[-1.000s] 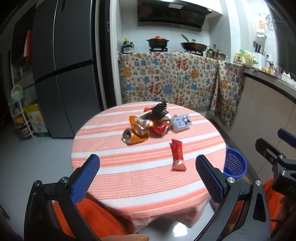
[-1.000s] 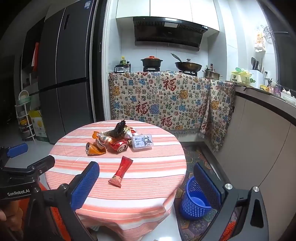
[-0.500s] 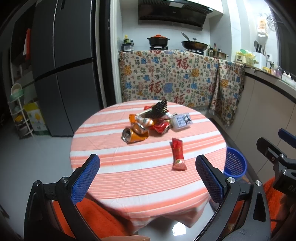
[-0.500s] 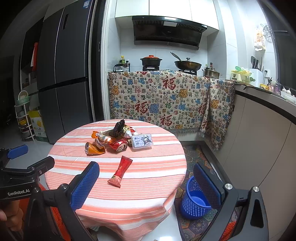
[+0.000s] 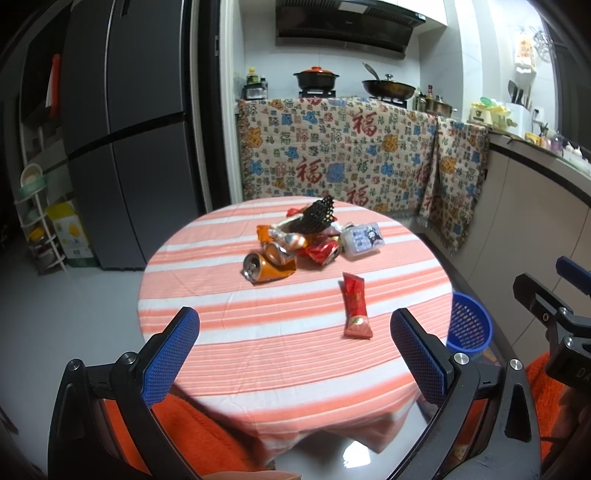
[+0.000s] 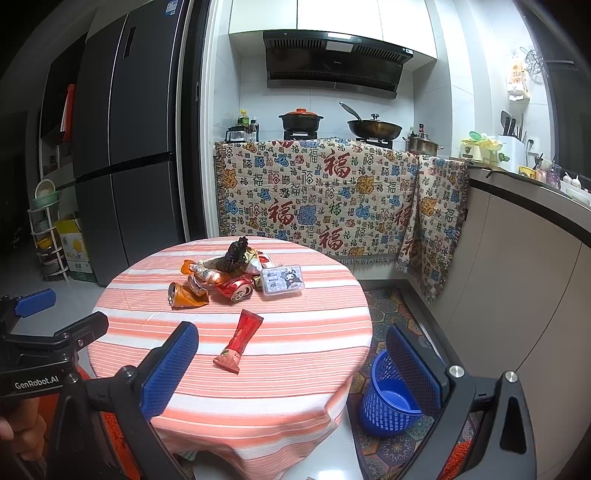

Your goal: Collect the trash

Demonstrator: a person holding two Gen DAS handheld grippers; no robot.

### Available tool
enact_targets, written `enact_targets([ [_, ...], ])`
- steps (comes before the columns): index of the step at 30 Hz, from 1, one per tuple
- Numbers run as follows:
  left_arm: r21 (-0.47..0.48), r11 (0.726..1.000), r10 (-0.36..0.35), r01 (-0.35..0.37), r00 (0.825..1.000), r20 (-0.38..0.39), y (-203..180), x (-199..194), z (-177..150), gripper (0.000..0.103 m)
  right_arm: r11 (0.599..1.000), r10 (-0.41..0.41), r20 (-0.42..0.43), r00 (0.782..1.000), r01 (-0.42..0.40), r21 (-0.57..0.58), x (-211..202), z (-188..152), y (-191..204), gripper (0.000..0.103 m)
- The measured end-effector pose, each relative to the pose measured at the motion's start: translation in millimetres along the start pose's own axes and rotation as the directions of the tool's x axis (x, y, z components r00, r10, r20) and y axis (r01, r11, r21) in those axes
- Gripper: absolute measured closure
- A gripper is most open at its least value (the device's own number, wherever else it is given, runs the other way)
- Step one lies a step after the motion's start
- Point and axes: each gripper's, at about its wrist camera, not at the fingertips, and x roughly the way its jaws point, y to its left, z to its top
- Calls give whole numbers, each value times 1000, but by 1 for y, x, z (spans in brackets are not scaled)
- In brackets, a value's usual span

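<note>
A kitchen under dim, cool light. A tall dark fridge (image 6: pixel 125 155) fills the left of the frame, with a small white rack (image 6: pixel 46 229) and a cardboard box (image 6: pixel 74 247) at its foot. At centre top a black hood (image 6: pixel 332 62) hangs under white cupboards (image 6: pixel 332 16) on a white tiled wall (image 6: pixel 424 103). A patterned cloth (image 6: pixel 314 195) drapes the stove counter. A beige counter (image 6: pixel 535 229) runs down the right. The floor (image 5: pixel 74 314) is pale grey, with a patterned mat (image 6: pixel 388 310) lower right.

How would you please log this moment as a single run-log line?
phase: approach | left gripper: open, empty | right gripper: open, empty | trash: red wrapper and pile on table | blue basket: on floor
</note>
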Motion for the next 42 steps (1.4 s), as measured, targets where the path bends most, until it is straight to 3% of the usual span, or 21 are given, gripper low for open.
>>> enact_targets([
  [42,-4,1000,-2,2,1000,-5,4,8,2,0,1000,-4,1,1000,4,0,2,-1,-3,0],
])
